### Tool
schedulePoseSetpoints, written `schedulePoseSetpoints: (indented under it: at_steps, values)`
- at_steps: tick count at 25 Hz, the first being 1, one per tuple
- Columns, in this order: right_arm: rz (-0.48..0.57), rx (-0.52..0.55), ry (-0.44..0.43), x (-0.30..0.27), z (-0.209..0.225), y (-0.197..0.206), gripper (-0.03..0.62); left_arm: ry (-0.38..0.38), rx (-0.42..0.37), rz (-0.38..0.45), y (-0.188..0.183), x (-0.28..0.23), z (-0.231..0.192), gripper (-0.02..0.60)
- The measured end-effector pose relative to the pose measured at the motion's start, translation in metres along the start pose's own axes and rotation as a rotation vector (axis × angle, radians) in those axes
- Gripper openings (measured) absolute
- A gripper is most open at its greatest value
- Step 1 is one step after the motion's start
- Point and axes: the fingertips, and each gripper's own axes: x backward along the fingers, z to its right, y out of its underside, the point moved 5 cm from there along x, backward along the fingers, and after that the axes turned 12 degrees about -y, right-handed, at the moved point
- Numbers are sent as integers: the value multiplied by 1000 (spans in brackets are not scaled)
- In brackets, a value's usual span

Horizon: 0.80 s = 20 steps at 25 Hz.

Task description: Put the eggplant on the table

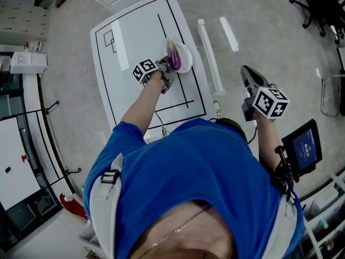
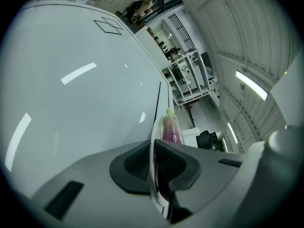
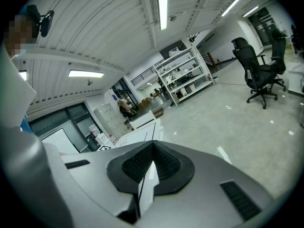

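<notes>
A purple eggplant [image 1: 173, 55] with a green stem lies on a white plate [image 1: 185, 63] near the table's right edge. My left gripper [image 1: 165, 75] is shut on the plate's near rim. In the left gripper view the thin plate rim [image 2: 153, 127] runs between the closed pads [image 2: 135, 163], and the eggplant [image 2: 172, 130] lies just beyond them. My right gripper [image 1: 249, 78] hangs in the air to the right of the table, away from the plate. Its jaws [image 3: 152, 152] are shut with nothing in them.
The white table [image 1: 129, 53] carries black outline markings. White strips [image 1: 210, 53] lie on the floor to its right. A black office chair [image 1: 323, 4] stands at the far right, a small screen [image 1: 303, 147] near my right arm, and cabinets [image 1: 21, 63] at the left.
</notes>
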Motion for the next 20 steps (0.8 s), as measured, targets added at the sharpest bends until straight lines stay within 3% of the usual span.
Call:
schedulePoseSetpoints:
  at_steps: [12, 20]
  values:
    - [14, 8, -25, -5, -2, -2, -8, -123, -115, -59, -5, -7, -3, 32]
    - [17, 14, -43, -8, -4, -2, -8, -163, -183, -75, -7, -7, -2, 37]
